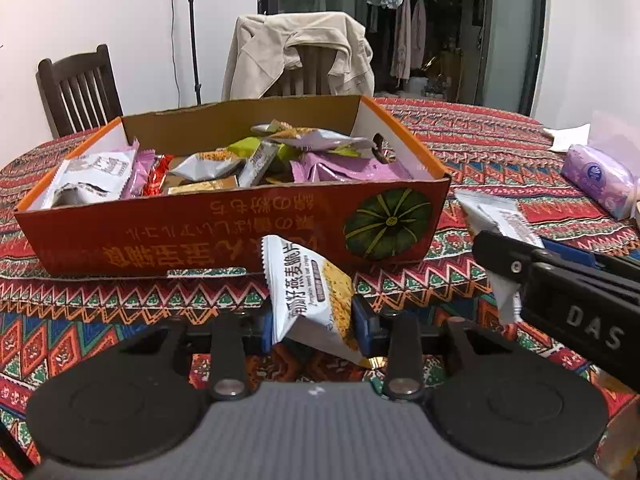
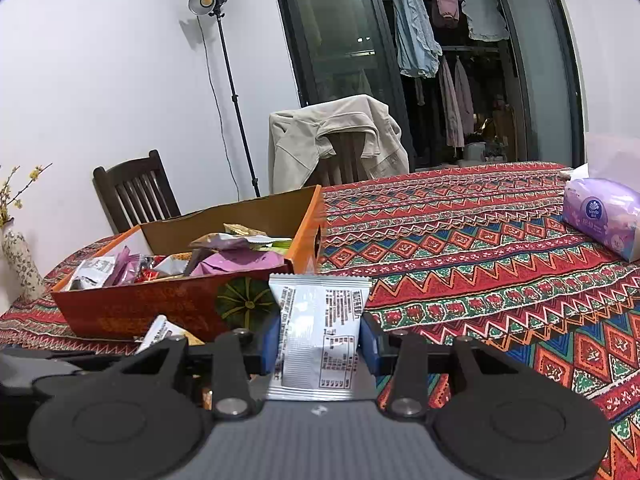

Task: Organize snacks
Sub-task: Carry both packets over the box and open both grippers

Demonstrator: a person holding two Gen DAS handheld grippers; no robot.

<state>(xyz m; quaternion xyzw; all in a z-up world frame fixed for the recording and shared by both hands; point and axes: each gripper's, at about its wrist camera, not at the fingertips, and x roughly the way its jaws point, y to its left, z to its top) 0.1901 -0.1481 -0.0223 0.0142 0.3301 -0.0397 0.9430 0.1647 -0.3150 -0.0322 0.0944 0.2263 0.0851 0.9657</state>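
Note:
An orange cardboard box (image 1: 192,236) with a pumpkin picture stands on the patterned tablecloth, and several snack packets lie in it. My left gripper (image 1: 316,320) sits just in front of the box, shut on a white oat-crisp packet (image 1: 308,284) that tilts up between the blue pads. To its right, my right gripper (image 2: 320,344) is shut on a white packet (image 2: 320,316) whose printed back faces the camera. That packet (image 1: 500,216) and the right gripper's black body also show at the right edge of the left wrist view. The box (image 2: 140,304) lies to the right gripper's left.
A purple tissue pack (image 1: 600,180) lies on the table at the right. Behind the box stand a dark wooden chair (image 1: 80,88) and a chair draped with a beige jacket (image 1: 296,52). A flowered vase (image 2: 20,256) stands at the table's far left and a lamp stand (image 2: 232,92) by the wall.

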